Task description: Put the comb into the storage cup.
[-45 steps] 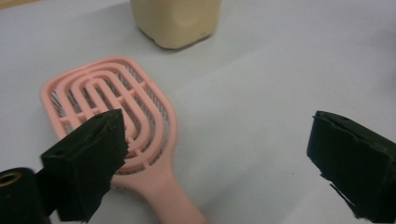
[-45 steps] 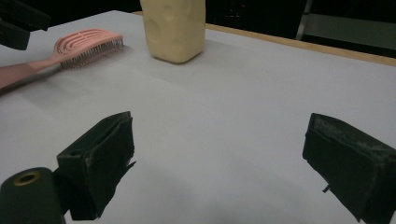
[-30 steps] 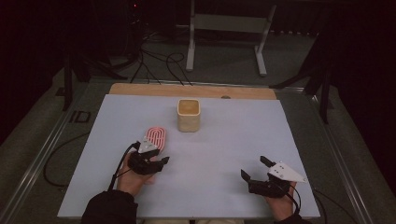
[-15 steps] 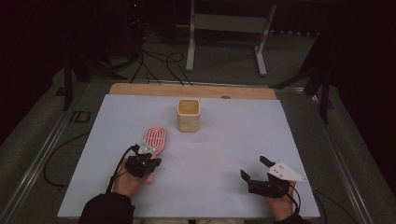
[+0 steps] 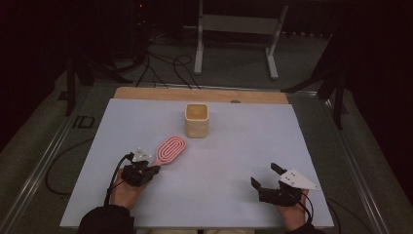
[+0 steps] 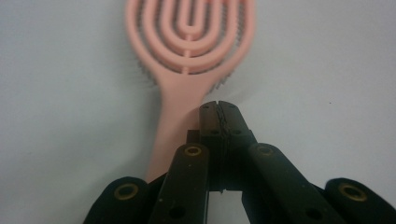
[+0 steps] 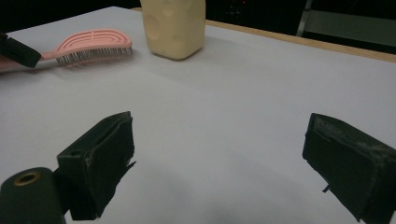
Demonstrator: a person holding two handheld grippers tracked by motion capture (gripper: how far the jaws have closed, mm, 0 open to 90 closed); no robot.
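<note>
Nearest to you, at the bottom edge of the high view, your two hands come in over a pale white table (image 5: 219,161), each holding a black gripper.

Your right gripper (image 5: 265,176) sits low near the table's front right corner, with a grey three-cornered plate on top. Its jaws stand wide apart with nothing between them; in the right gripper view you see bare tabletop in the gap between the two black pads.

Your left gripper (image 5: 155,168) rests near the front left, just behind your left hand (image 5: 125,191). In the left gripper view its jaws (image 6: 218,116) are pressed together with their tips meeting, and they lie just beside the handle of a pink hairbrush (image 6: 187,56), on the handle's right as that view shows it. The jaws appear to touch the handle's edge rather than clamp it, though the close, blurred view makes this hard to confirm.

The pink hairbrush (image 5: 169,149) lies flat on the table, its handle pointing back toward your left gripper and its looped oval head angled away toward the table's middle. In the right gripper view its bristles face down.

Farther on, past the brush head and near the centre rear, stands an upright cream container (image 5: 197,120) with rounded corners, apart from the brush.

Beyond it runs a wooden strip (image 5: 199,94) along the table's far edge, then a dark floor with cables and a metal stand (image 5: 237,29).
</note>
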